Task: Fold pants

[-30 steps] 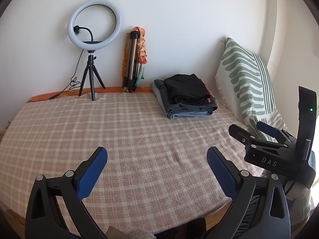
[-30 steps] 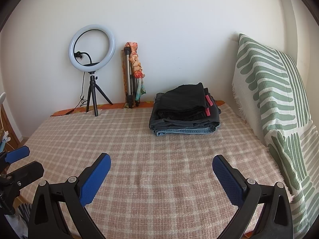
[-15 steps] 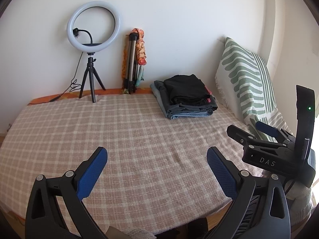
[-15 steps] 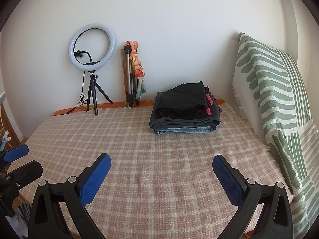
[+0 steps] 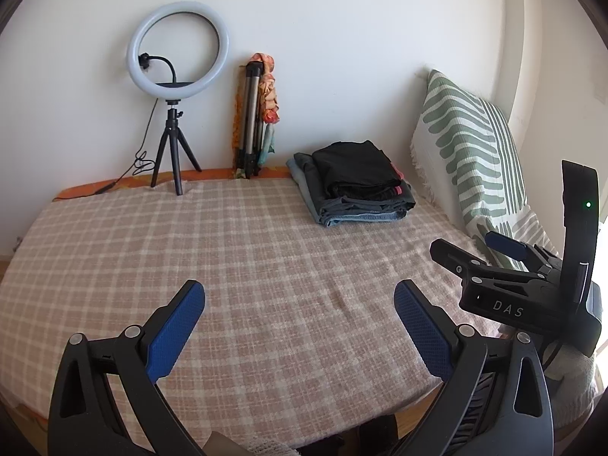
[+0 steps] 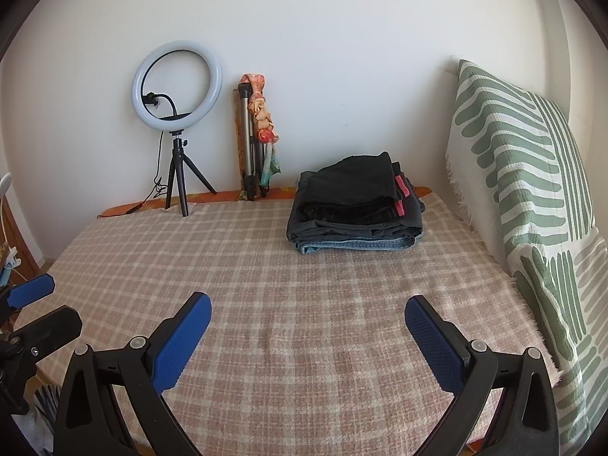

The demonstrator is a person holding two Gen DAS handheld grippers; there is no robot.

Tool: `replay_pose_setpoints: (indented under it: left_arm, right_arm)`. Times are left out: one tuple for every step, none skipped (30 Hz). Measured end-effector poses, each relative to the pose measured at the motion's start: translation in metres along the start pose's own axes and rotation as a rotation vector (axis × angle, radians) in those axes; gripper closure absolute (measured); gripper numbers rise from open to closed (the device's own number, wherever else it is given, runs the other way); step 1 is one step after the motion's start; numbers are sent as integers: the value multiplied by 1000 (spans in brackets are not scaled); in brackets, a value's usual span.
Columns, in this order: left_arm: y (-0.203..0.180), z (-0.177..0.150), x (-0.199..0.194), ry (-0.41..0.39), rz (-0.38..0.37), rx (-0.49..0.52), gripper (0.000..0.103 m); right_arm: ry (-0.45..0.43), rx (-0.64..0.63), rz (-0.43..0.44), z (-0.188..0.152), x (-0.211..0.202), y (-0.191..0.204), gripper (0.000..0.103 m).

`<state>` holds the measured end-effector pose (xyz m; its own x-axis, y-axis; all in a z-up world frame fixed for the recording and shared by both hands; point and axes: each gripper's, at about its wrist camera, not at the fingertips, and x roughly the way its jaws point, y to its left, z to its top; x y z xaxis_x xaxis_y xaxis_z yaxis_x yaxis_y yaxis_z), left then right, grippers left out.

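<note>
A stack of folded pants (image 5: pixel 353 186) (image 6: pixel 357 209), black on top, grey and blue denim below, lies at the far side of the bed on a pink checked blanket (image 5: pixel 247 266) (image 6: pixel 304 304). My left gripper (image 5: pixel 300 304) hovers open over the blanket's near part, nothing between its blue pads. My right gripper (image 6: pixel 307 315) is also open and empty, well short of the stack. In the left wrist view the right gripper (image 5: pixel 475 250) shows at the right edge. In the right wrist view the left gripper (image 6: pixel 41 304) shows at the left edge.
A ring light on a small tripod (image 5: pixel 176 87) (image 6: pixel 176 114) and a folded tripod with an orange cloth (image 5: pixel 254 117) (image 6: pixel 254 133) stand against the back wall. A green-and-white patterned pillow (image 5: pixel 467 152) (image 6: pixel 516 174) leans along the right side.
Both grippers stayed open and drifted only slightly; the views shifted a little, with the stack of pants unmoved.
</note>
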<state>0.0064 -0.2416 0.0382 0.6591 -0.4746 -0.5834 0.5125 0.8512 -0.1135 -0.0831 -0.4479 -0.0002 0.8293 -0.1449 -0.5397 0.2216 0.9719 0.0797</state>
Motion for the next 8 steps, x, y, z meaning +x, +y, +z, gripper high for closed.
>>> replay_pose_setpoints:
  left_arm:
    - [1, 0, 0, 0, -2, -1, 3]
    - [2, 0, 0, -3, -6, -2, 3]
    - [2, -1, -1, -12, -8, -2, 3]
    - [2, -1, -2, -23, -8, 2, 3]
    - [2, -2, -3, -30, -10, 8, 3]
    - [1, -2, -4, -33, -13, 13, 3]
    - [2, -3, -4, -31, -13, 13, 3]
    - [2, -2, -4, -28, -12, 12, 3]
  right_arm:
    - [0, -1, 1, 0, 0, 0, 0]
    - [1, -2, 2, 0, 1, 1, 0]
    - [2, -3, 4, 0, 1, 1, 0]
    - [3, -2, 5, 0, 1, 1, 0]
    - [4, -2, 6, 0, 2, 1, 0]
    - [6, -2, 8, -1, 3, 1, 0]
    - [10, -1, 10, -1, 5, 1, 0]
    - [14, 0, 12, -1, 6, 1, 0]
